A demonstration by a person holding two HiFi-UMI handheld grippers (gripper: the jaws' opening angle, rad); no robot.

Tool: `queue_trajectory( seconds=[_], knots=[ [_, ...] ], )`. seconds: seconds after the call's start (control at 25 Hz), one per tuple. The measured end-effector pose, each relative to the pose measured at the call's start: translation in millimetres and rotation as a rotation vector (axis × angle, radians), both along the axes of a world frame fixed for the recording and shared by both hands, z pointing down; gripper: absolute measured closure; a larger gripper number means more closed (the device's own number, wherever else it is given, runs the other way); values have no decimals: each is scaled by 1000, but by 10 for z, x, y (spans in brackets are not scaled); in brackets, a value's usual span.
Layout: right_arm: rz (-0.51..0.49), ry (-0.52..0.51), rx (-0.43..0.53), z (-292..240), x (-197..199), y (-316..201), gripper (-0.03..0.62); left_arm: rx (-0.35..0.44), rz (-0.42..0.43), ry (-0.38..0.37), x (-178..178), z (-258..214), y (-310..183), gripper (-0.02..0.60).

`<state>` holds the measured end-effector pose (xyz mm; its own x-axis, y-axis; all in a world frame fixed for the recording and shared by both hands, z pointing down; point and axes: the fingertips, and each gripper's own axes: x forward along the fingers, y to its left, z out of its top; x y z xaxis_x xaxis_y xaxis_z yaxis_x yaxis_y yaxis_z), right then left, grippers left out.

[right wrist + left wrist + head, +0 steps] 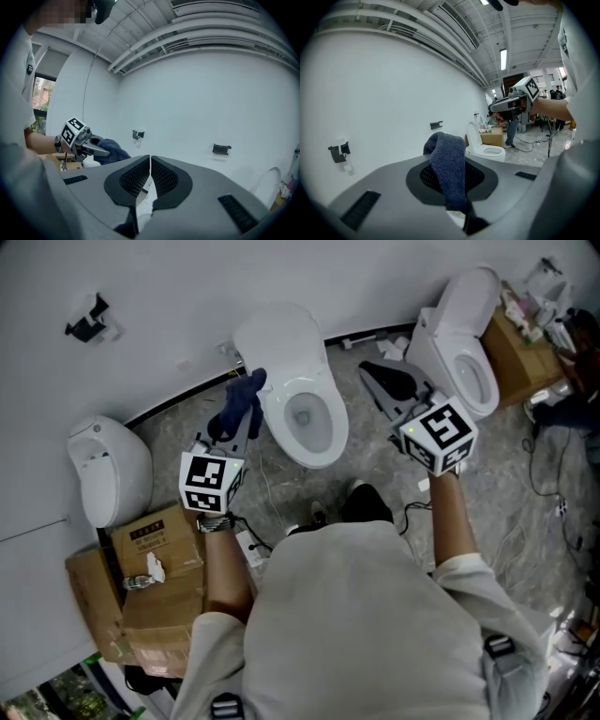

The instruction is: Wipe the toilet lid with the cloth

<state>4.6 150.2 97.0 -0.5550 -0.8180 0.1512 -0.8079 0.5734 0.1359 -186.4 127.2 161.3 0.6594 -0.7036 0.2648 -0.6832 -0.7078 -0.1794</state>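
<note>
My left gripper point(234, 425) clamps the blue cloth point(246, 397), centre frame, just left of the toilet lid point(278, 338). My right gripper point(373, 373) is closed tight, empty.

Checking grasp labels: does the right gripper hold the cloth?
No, the right gripper is shut on nothing; the blue cloth hangs from the left gripper.

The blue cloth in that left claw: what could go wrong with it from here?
1. The cloth hangs loosely from the left gripper, which pinches only part of it. It might slip and drop into the open bowl right beside it.
2. The lid stands raised against the wall, so a hard wipe could bang it back.
3. A thin cable lies on the floor near the person's shoes: a possible trip.
</note>
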Motion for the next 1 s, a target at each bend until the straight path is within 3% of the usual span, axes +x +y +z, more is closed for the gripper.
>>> queue_trajectory(
  seconds=[0.48,1.0],
  knots=[
    [-37,-11,-32,221,146,-635,563,-57,-61,11,161,261,-672,538],
    [-79,-25,-114,614,499,-1864,563,-158,-158,31,385,766,-2043,537]
  ],
)
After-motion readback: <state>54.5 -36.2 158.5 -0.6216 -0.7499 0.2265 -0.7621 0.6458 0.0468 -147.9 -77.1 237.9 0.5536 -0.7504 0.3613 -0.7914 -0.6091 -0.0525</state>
